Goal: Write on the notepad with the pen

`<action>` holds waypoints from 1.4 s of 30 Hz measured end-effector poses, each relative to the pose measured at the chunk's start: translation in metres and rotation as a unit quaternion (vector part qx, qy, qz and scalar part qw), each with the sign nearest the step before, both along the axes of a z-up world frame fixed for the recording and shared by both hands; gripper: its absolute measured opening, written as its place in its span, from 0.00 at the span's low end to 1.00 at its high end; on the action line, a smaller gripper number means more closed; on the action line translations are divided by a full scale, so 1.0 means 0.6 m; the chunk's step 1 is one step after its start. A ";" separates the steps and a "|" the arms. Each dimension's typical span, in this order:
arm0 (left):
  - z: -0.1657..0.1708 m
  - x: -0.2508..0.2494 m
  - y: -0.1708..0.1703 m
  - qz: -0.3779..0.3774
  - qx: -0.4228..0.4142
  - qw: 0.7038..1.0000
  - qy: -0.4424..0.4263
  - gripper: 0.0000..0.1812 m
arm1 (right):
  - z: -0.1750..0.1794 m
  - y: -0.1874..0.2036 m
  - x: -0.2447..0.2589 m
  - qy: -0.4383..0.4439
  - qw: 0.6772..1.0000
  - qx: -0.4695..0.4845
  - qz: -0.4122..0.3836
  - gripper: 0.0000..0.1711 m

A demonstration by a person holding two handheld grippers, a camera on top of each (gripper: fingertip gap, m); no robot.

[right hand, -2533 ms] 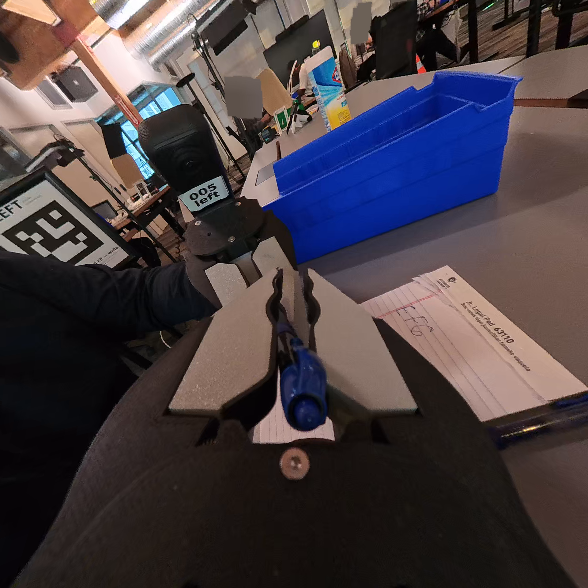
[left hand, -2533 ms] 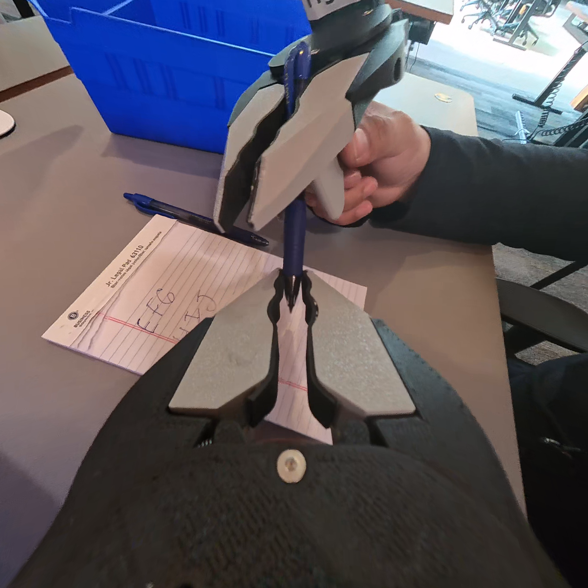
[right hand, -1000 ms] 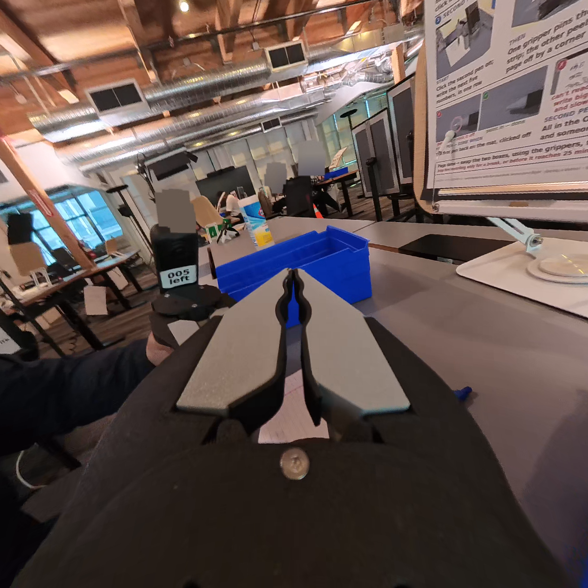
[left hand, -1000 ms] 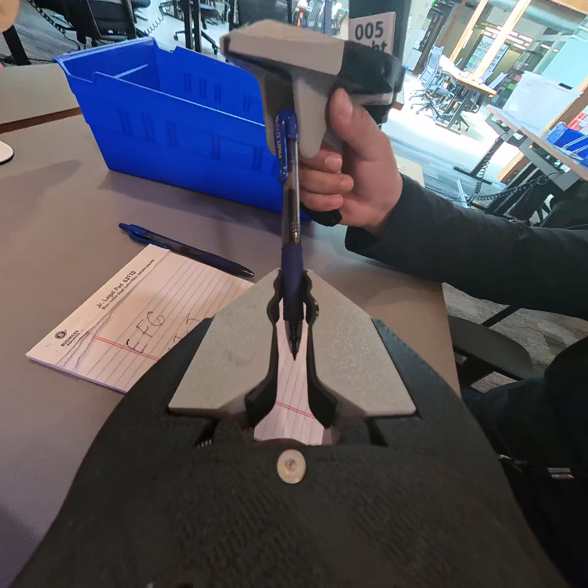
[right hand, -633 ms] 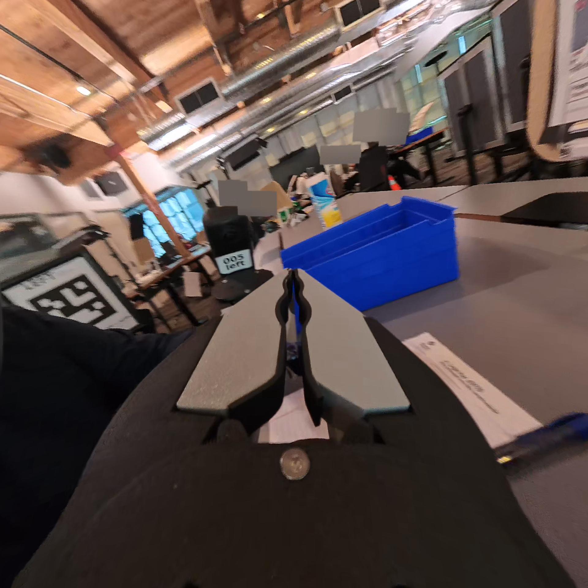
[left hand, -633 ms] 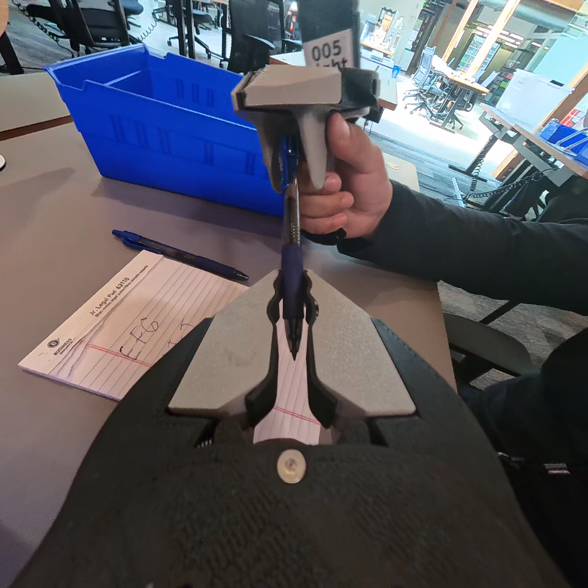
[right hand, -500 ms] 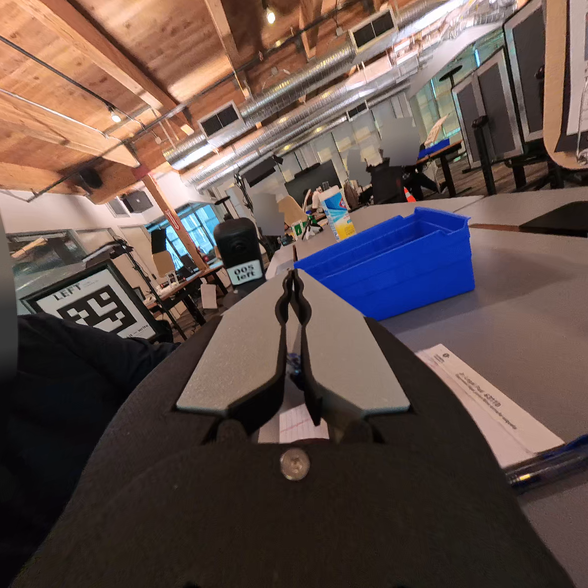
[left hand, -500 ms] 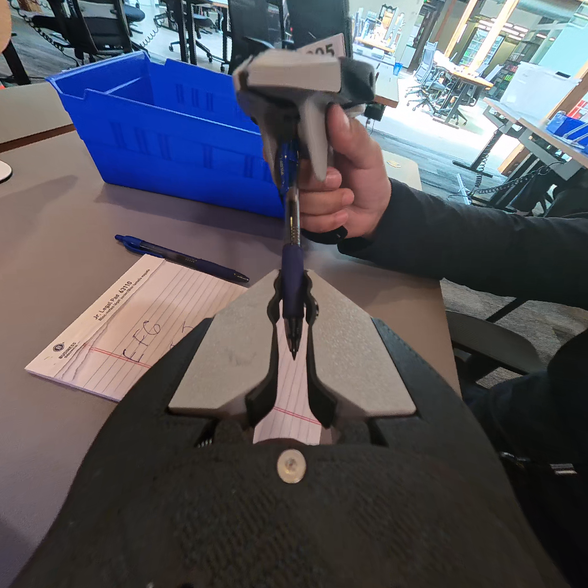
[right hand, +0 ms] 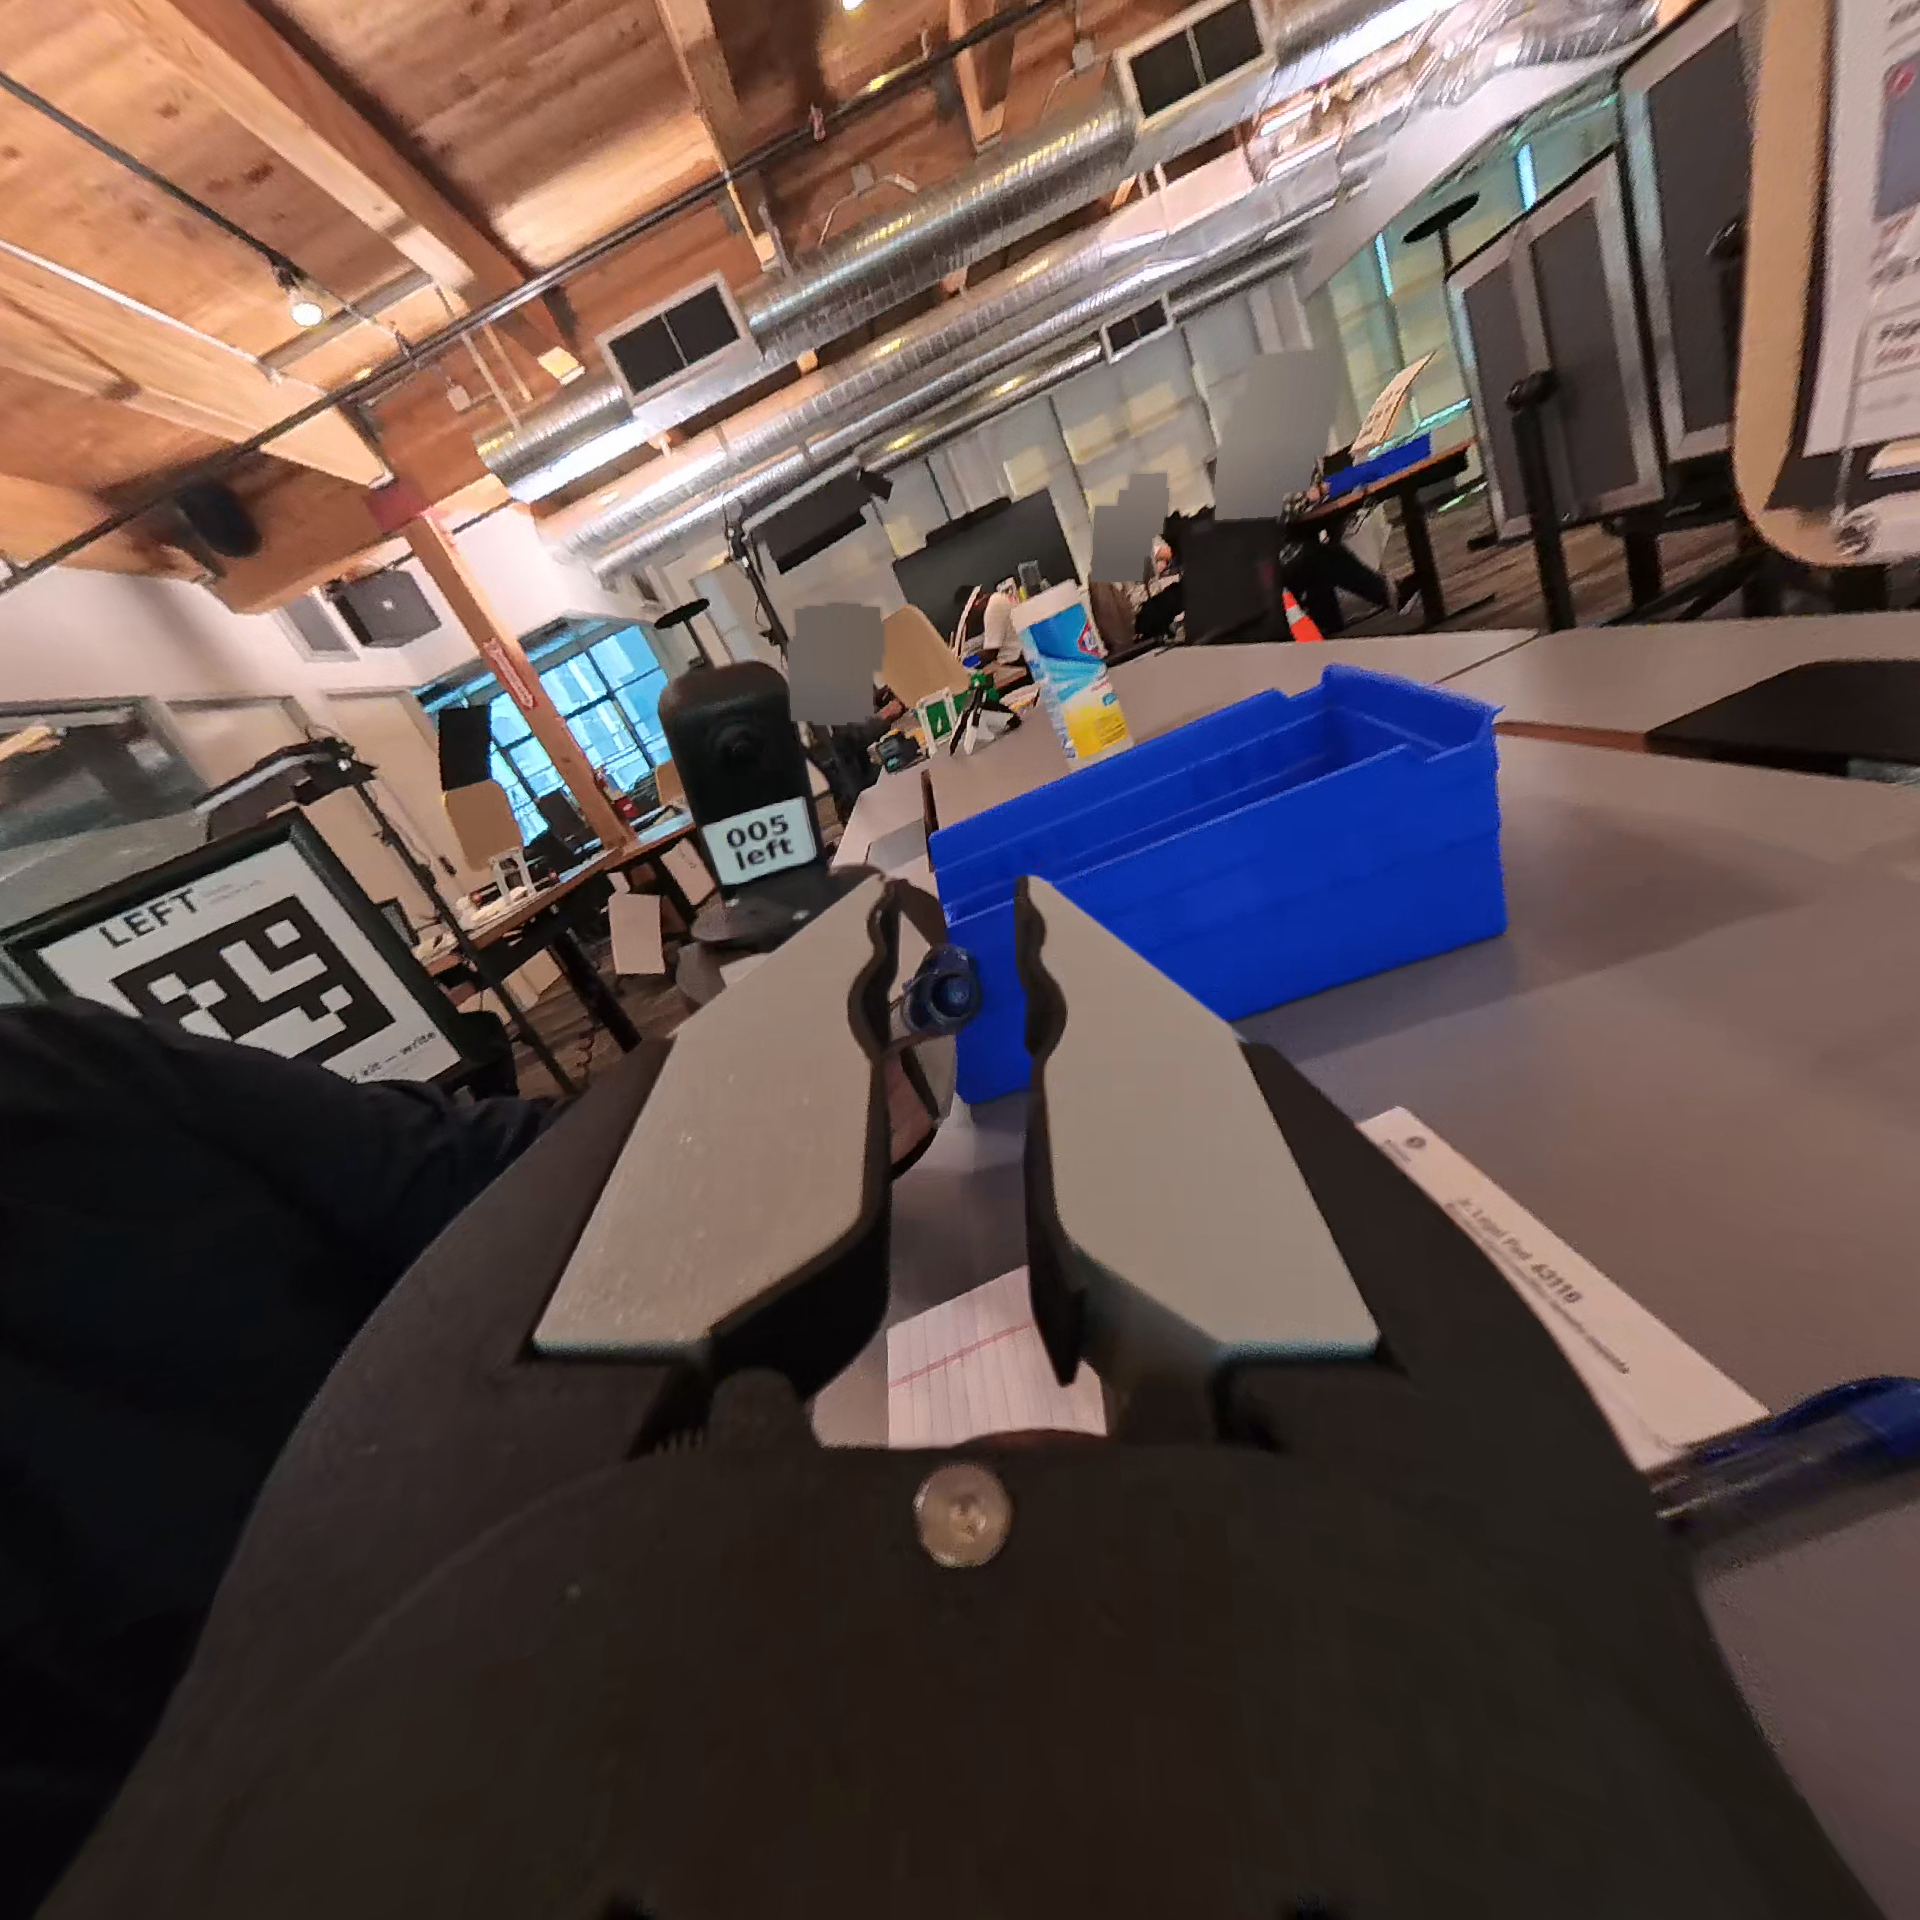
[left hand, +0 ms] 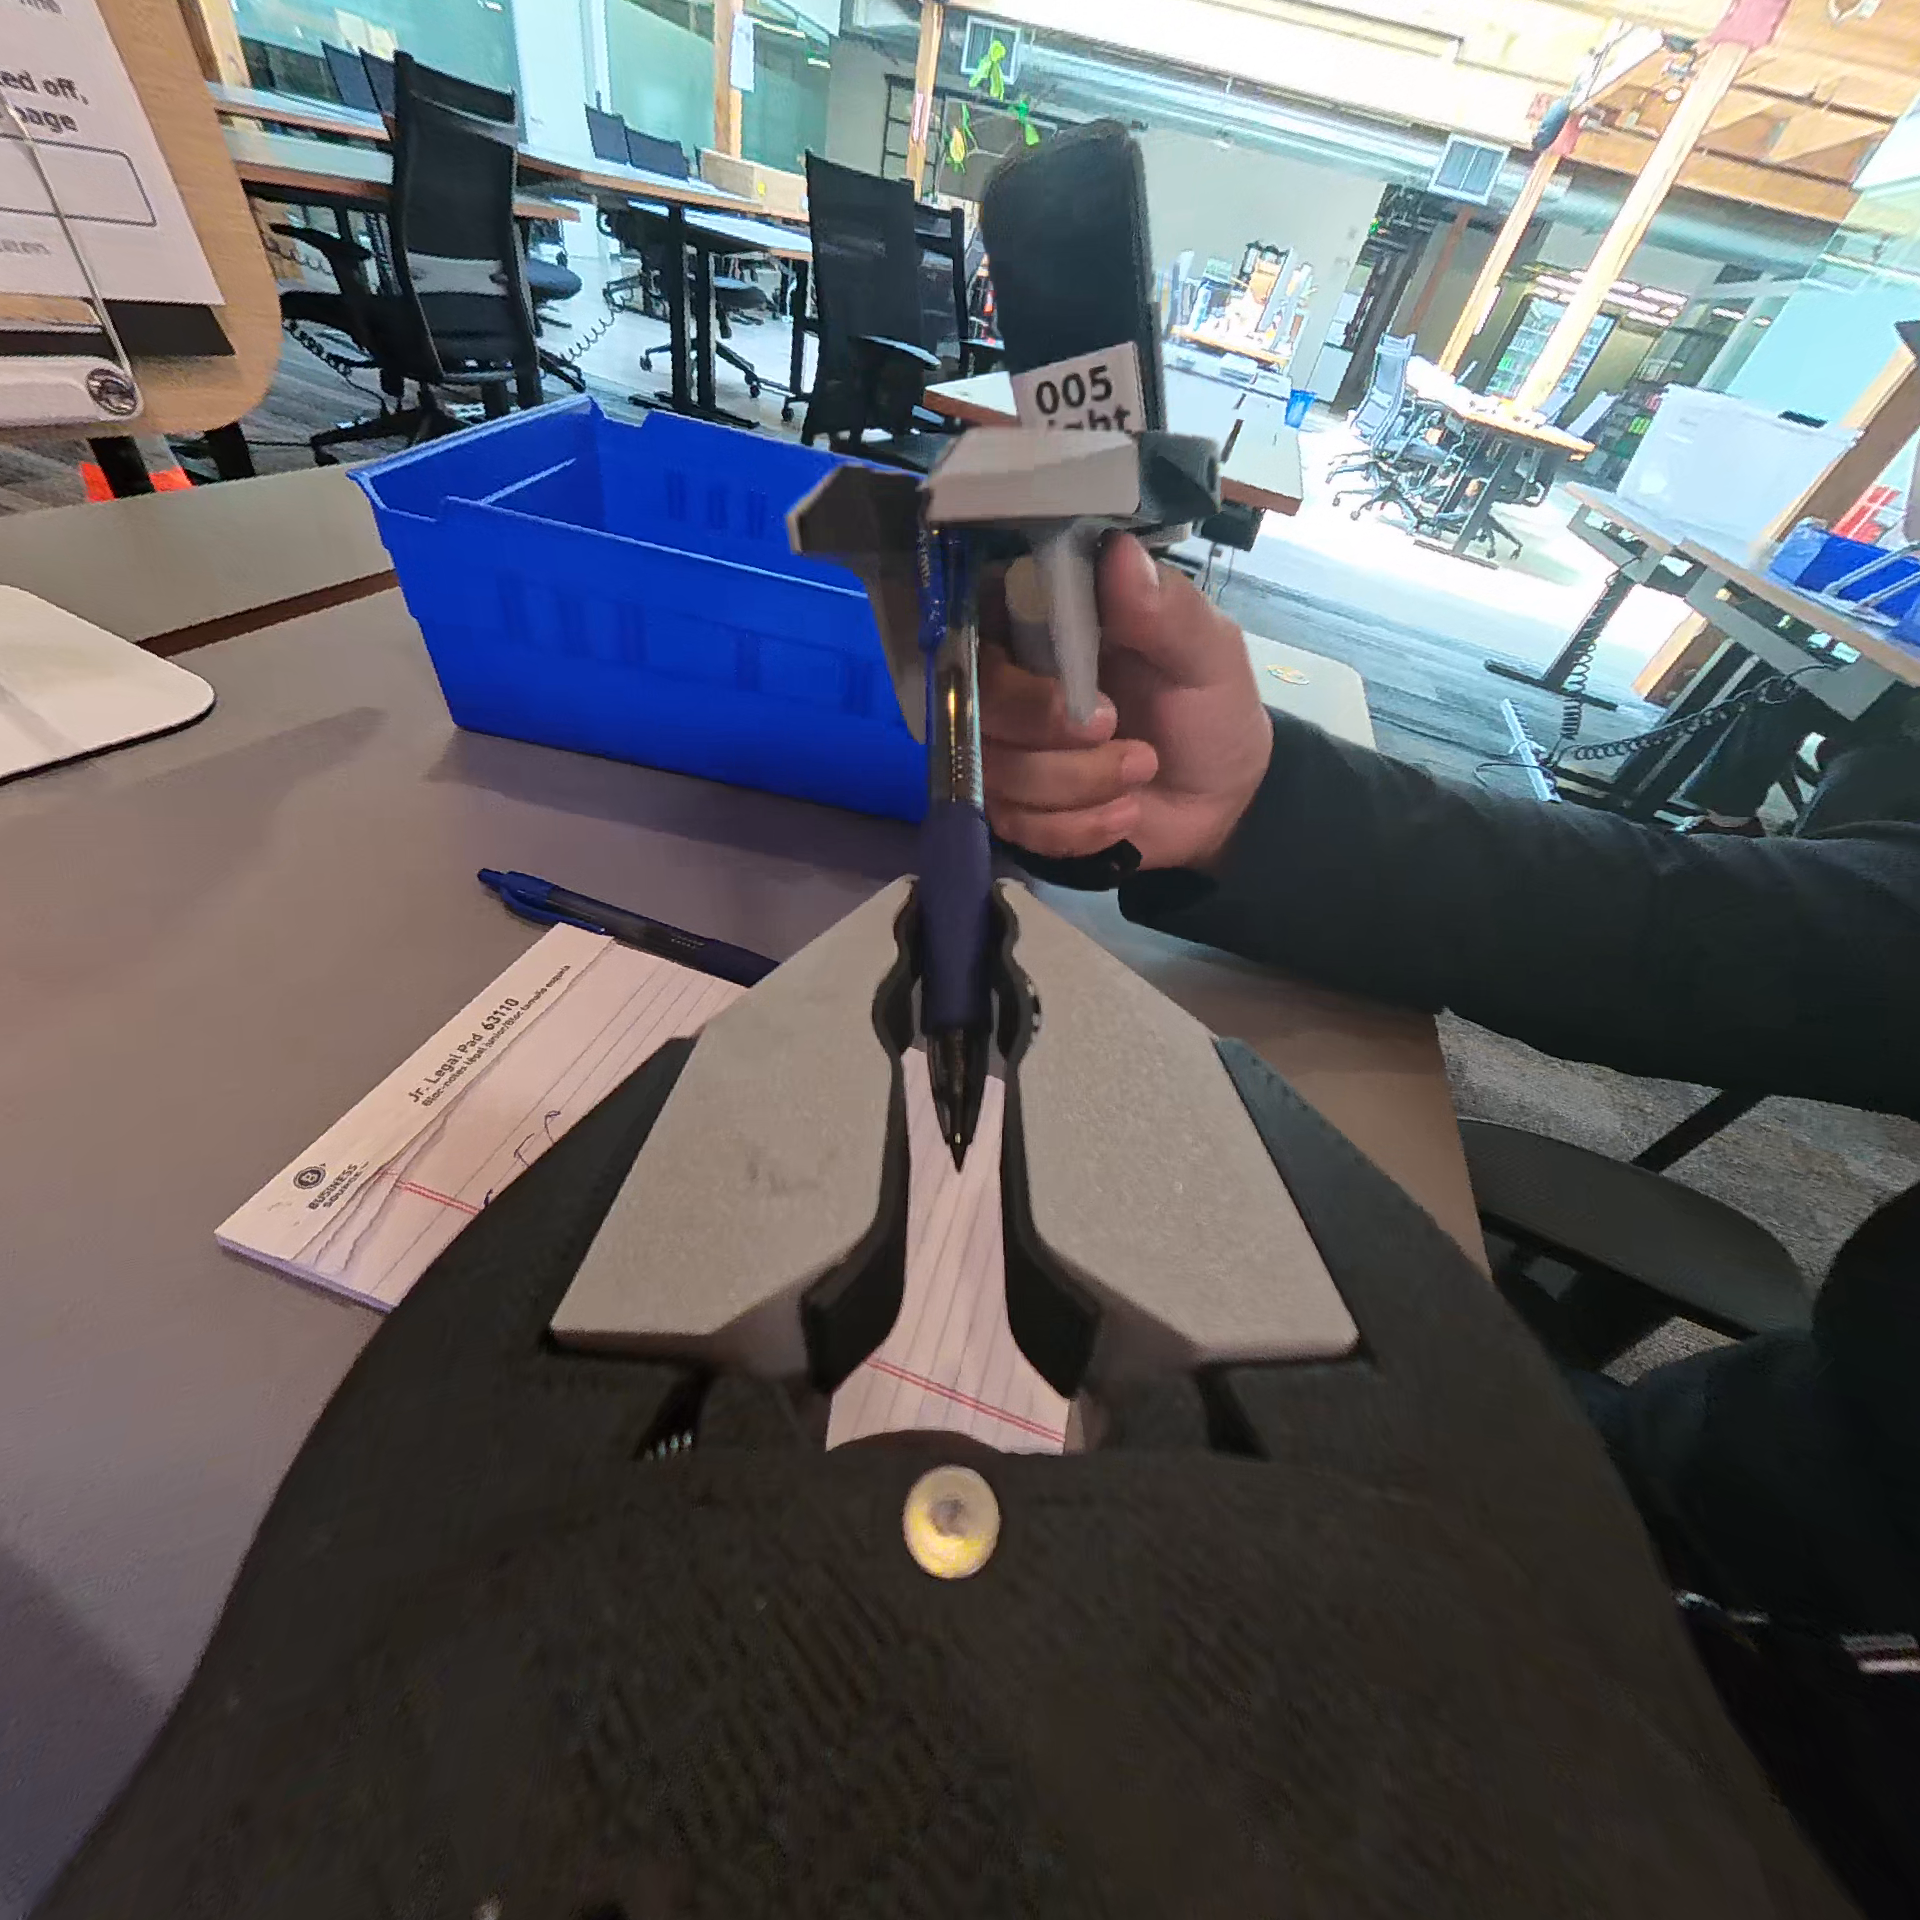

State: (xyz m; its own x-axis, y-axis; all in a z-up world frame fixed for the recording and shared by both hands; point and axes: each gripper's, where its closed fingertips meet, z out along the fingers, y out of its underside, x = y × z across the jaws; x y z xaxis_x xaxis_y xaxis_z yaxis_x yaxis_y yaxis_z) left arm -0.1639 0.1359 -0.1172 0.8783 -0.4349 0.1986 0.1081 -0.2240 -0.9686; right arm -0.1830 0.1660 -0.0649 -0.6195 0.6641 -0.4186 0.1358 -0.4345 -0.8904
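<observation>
My left gripper [left hand: 954, 906] is shut on the rubber grip of a blue pen [left hand: 958, 727]. The pen stands above the notepad, its tip pointing back at the camera. The white lined notepad [left hand: 468, 1101] lies on the grey table with some handwriting on it. My right gripper [right hand: 951, 906] is open, and the pen's clicker end [right hand: 940, 997] sits between its fingers, close to the left one. The right gripper also shows in the left wrist view [left hand: 961, 561], held in a hand around the pen's top. The notepad shows under the right gripper [right hand: 1538, 1309].
A second blue pen [left hand: 623, 925] lies on the table along the notepad's far edge, also in the right wrist view [right hand: 1808, 1444]. A blue bin [left hand: 644, 613] stands behind it. A white stand base [left hand: 73, 686] is at the far left. The table edge and a chair are at right. The grippers' ends are close to 7 cm from one another.
My right gripper was shut on the pen's upper end and has opened, letting it go. The left gripper keeps hold of the pen and has tilted upward.
</observation>
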 end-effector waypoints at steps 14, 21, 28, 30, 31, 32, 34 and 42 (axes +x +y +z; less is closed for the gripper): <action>-0.041 0.018 0.006 -0.029 -0.055 0.998 -0.008 0.05 | -0.026 -0.035 -0.007 -0.037 0.998 -0.008 0.049 0.03; -0.052 0.034 0.005 -0.058 -0.071 0.995 -0.025 0.05 | -0.043 -0.065 -0.010 -0.048 0.997 0.024 0.063 0.03; -0.060 0.031 0.005 -0.051 -0.078 0.996 0.000 0.03 | -0.058 -0.083 -0.012 -0.062 0.994 0.034 0.080 0.03; -0.058 0.031 0.004 -0.055 -0.078 0.995 -0.003 0.03 | -0.045 -0.069 -0.012 -0.039 0.997 0.041 0.051 0.04; -0.055 0.031 0.003 -0.056 -0.076 0.995 -0.008 0.03 | -0.032 -0.059 -0.010 -0.018 0.999 0.033 0.036 0.04; -0.051 0.032 0.002 -0.059 -0.072 0.996 -0.014 0.03 | -0.016 -0.049 -0.006 0.003 0.999 0.019 0.025 0.03; -0.047 0.036 0.001 -0.064 -0.067 0.995 -0.021 0.03 | 0.001 -0.032 0.000 0.024 1.000 -0.005 0.013 0.00; -0.053 0.037 0.006 -0.052 -0.066 0.996 -0.001 0.03 | -0.014 -0.038 -0.009 0.005 1.000 -0.006 0.020 0.00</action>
State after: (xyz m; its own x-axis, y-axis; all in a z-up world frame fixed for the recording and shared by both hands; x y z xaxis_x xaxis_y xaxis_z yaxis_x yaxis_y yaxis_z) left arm -0.1418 0.1393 -0.1490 0.8295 -0.4930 0.2624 0.0807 -0.3591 -0.9298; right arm -0.1885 0.1433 -0.0735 -0.6489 0.6338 -0.4210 0.1451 -0.4400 -0.8862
